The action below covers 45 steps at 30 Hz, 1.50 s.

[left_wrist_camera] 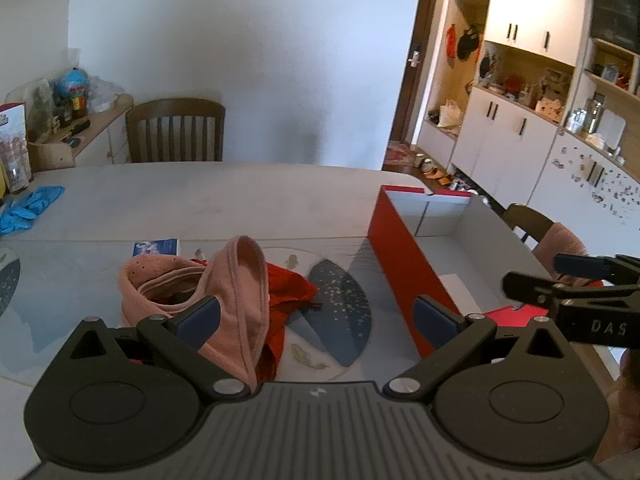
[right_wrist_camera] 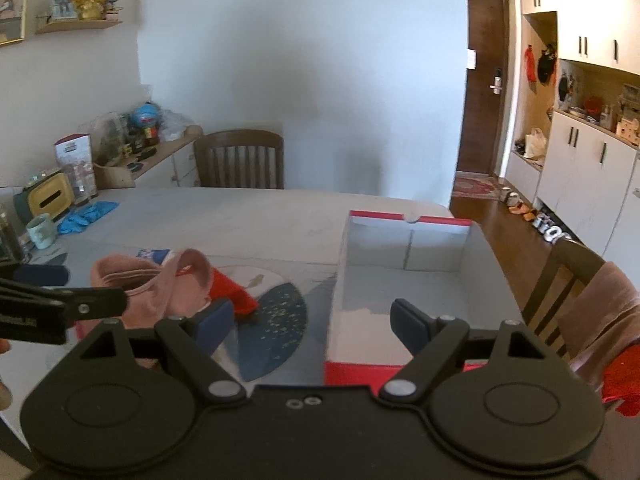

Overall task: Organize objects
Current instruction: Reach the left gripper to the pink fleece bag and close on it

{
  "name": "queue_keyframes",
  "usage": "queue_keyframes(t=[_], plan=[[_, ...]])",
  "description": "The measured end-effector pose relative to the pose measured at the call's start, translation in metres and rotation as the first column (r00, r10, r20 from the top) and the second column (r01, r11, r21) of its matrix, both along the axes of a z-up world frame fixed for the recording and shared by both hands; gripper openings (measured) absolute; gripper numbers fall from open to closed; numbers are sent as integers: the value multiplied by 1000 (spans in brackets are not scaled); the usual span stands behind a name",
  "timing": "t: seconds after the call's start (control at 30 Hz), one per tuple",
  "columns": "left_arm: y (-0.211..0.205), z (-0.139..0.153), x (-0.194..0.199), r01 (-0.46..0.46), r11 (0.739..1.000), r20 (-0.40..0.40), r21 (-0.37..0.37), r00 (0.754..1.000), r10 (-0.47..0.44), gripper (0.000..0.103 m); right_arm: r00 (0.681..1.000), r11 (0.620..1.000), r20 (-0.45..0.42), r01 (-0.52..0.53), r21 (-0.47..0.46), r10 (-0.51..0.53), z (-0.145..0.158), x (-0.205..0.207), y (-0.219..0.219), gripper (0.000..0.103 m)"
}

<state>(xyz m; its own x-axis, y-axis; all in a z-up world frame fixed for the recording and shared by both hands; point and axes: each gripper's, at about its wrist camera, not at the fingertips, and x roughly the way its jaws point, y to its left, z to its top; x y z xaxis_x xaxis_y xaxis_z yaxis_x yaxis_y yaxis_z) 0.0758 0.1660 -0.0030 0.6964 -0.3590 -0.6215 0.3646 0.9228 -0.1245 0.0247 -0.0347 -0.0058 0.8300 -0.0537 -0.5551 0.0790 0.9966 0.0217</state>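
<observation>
L gripper wide open, nothing btwn blue pads, angled down over near edge of table. Pink garment bunched on table just ahead of L pad, touching/overlapping red cloth beside it on the right. Both lying partly on a round placemat w/ dark blue leaf shapes. Small blue-white packet just behind pink garment. Blue gloves at far L edge of table, well apart from the pile.

R gripper also fully open, pads empty, hovering above near wall of red-and-white cardboard box. Box open-topped, white inside, red outside, sits at R side of table, near the R edge; interior looks empty except pale floor. Box just R of placemat, not touching the clothes as far as visible.

In L wrist view R gripper seen at R margin, beside box's near corner. In R wrist view L gripper arm seen at L margin, next to pink garment.

Wooden chair at far edge of table. Second chair at R edge w/ brownish-pink cloth draped over back; bit of red fabric below it. Mint mug & yellow tissue box at far L corner. White cabinets & dark door beyond.
</observation>
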Motion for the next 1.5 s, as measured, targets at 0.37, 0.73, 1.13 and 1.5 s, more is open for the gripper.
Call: queue_keyframes(t=[0.37,0.73,1.13,1.5], plan=[[-2,-12,29,-77,996,3,36,997,77,103,991,991,-51,122,-48,-125,-13,34,-69,85],[21,-38,74,-189,975,-24,116,981,193,103,973,980,-140,173,-95,-185,-42,64,-127,85],[66,-63,128,-295,922,-49,249,947,317,102,937,969,-262,197,-146,-230,-75,109,-176,84],[77,-90,150,-298,912,-136,284,928,346,102,912,980,-365,147,-137,-187,-97,122,-183,80]])
